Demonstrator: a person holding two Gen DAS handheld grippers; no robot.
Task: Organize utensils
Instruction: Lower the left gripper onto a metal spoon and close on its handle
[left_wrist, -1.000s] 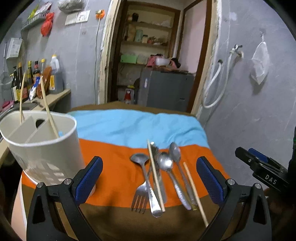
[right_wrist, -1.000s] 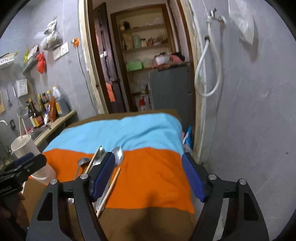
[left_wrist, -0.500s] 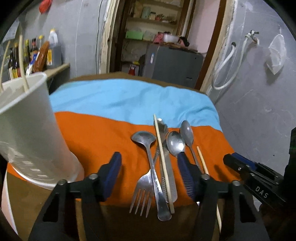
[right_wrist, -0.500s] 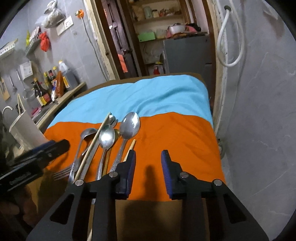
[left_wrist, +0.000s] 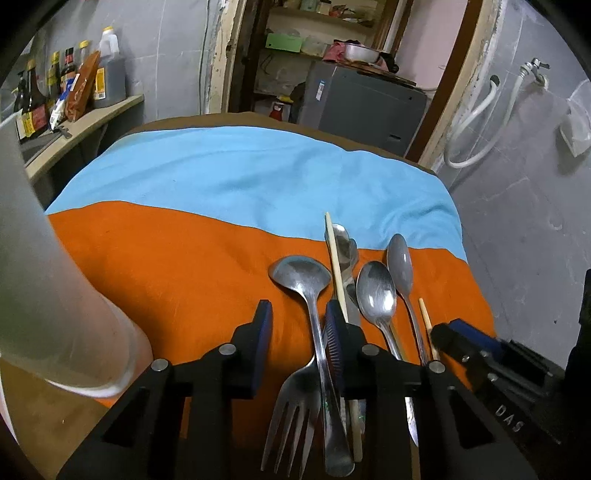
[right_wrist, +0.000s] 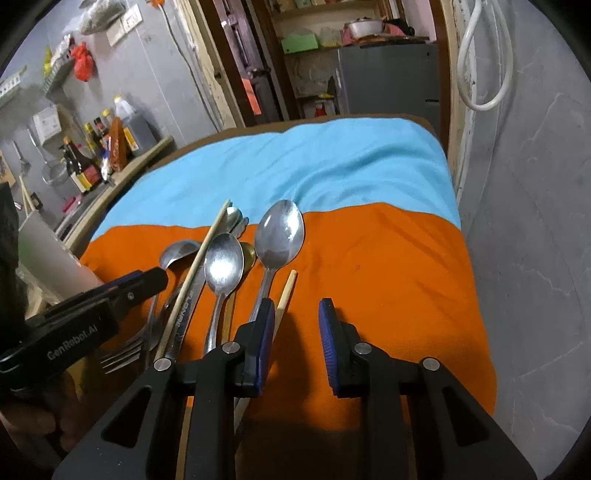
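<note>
Your shiny steel spoons (left_wrist: 376, 291), a fork (left_wrist: 295, 413) and pale wooden chopsticks (left_wrist: 337, 266) lie bunched on the orange-and-blue cloth (left_wrist: 184, 258). Both left tongs (left_wrist: 300, 332) and right tongs (right_wrist: 297, 328) have just been closing, released, gripping nothing.

White holder (left_wrist: 48, 295) blurred and cut off at left; fork (left_wrist: 291, 417) handle hidden

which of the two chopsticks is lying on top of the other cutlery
The longer chopstick, resting across the knife; the shorter chopstick lies on the cloth beside the outermost spoon.
</note>
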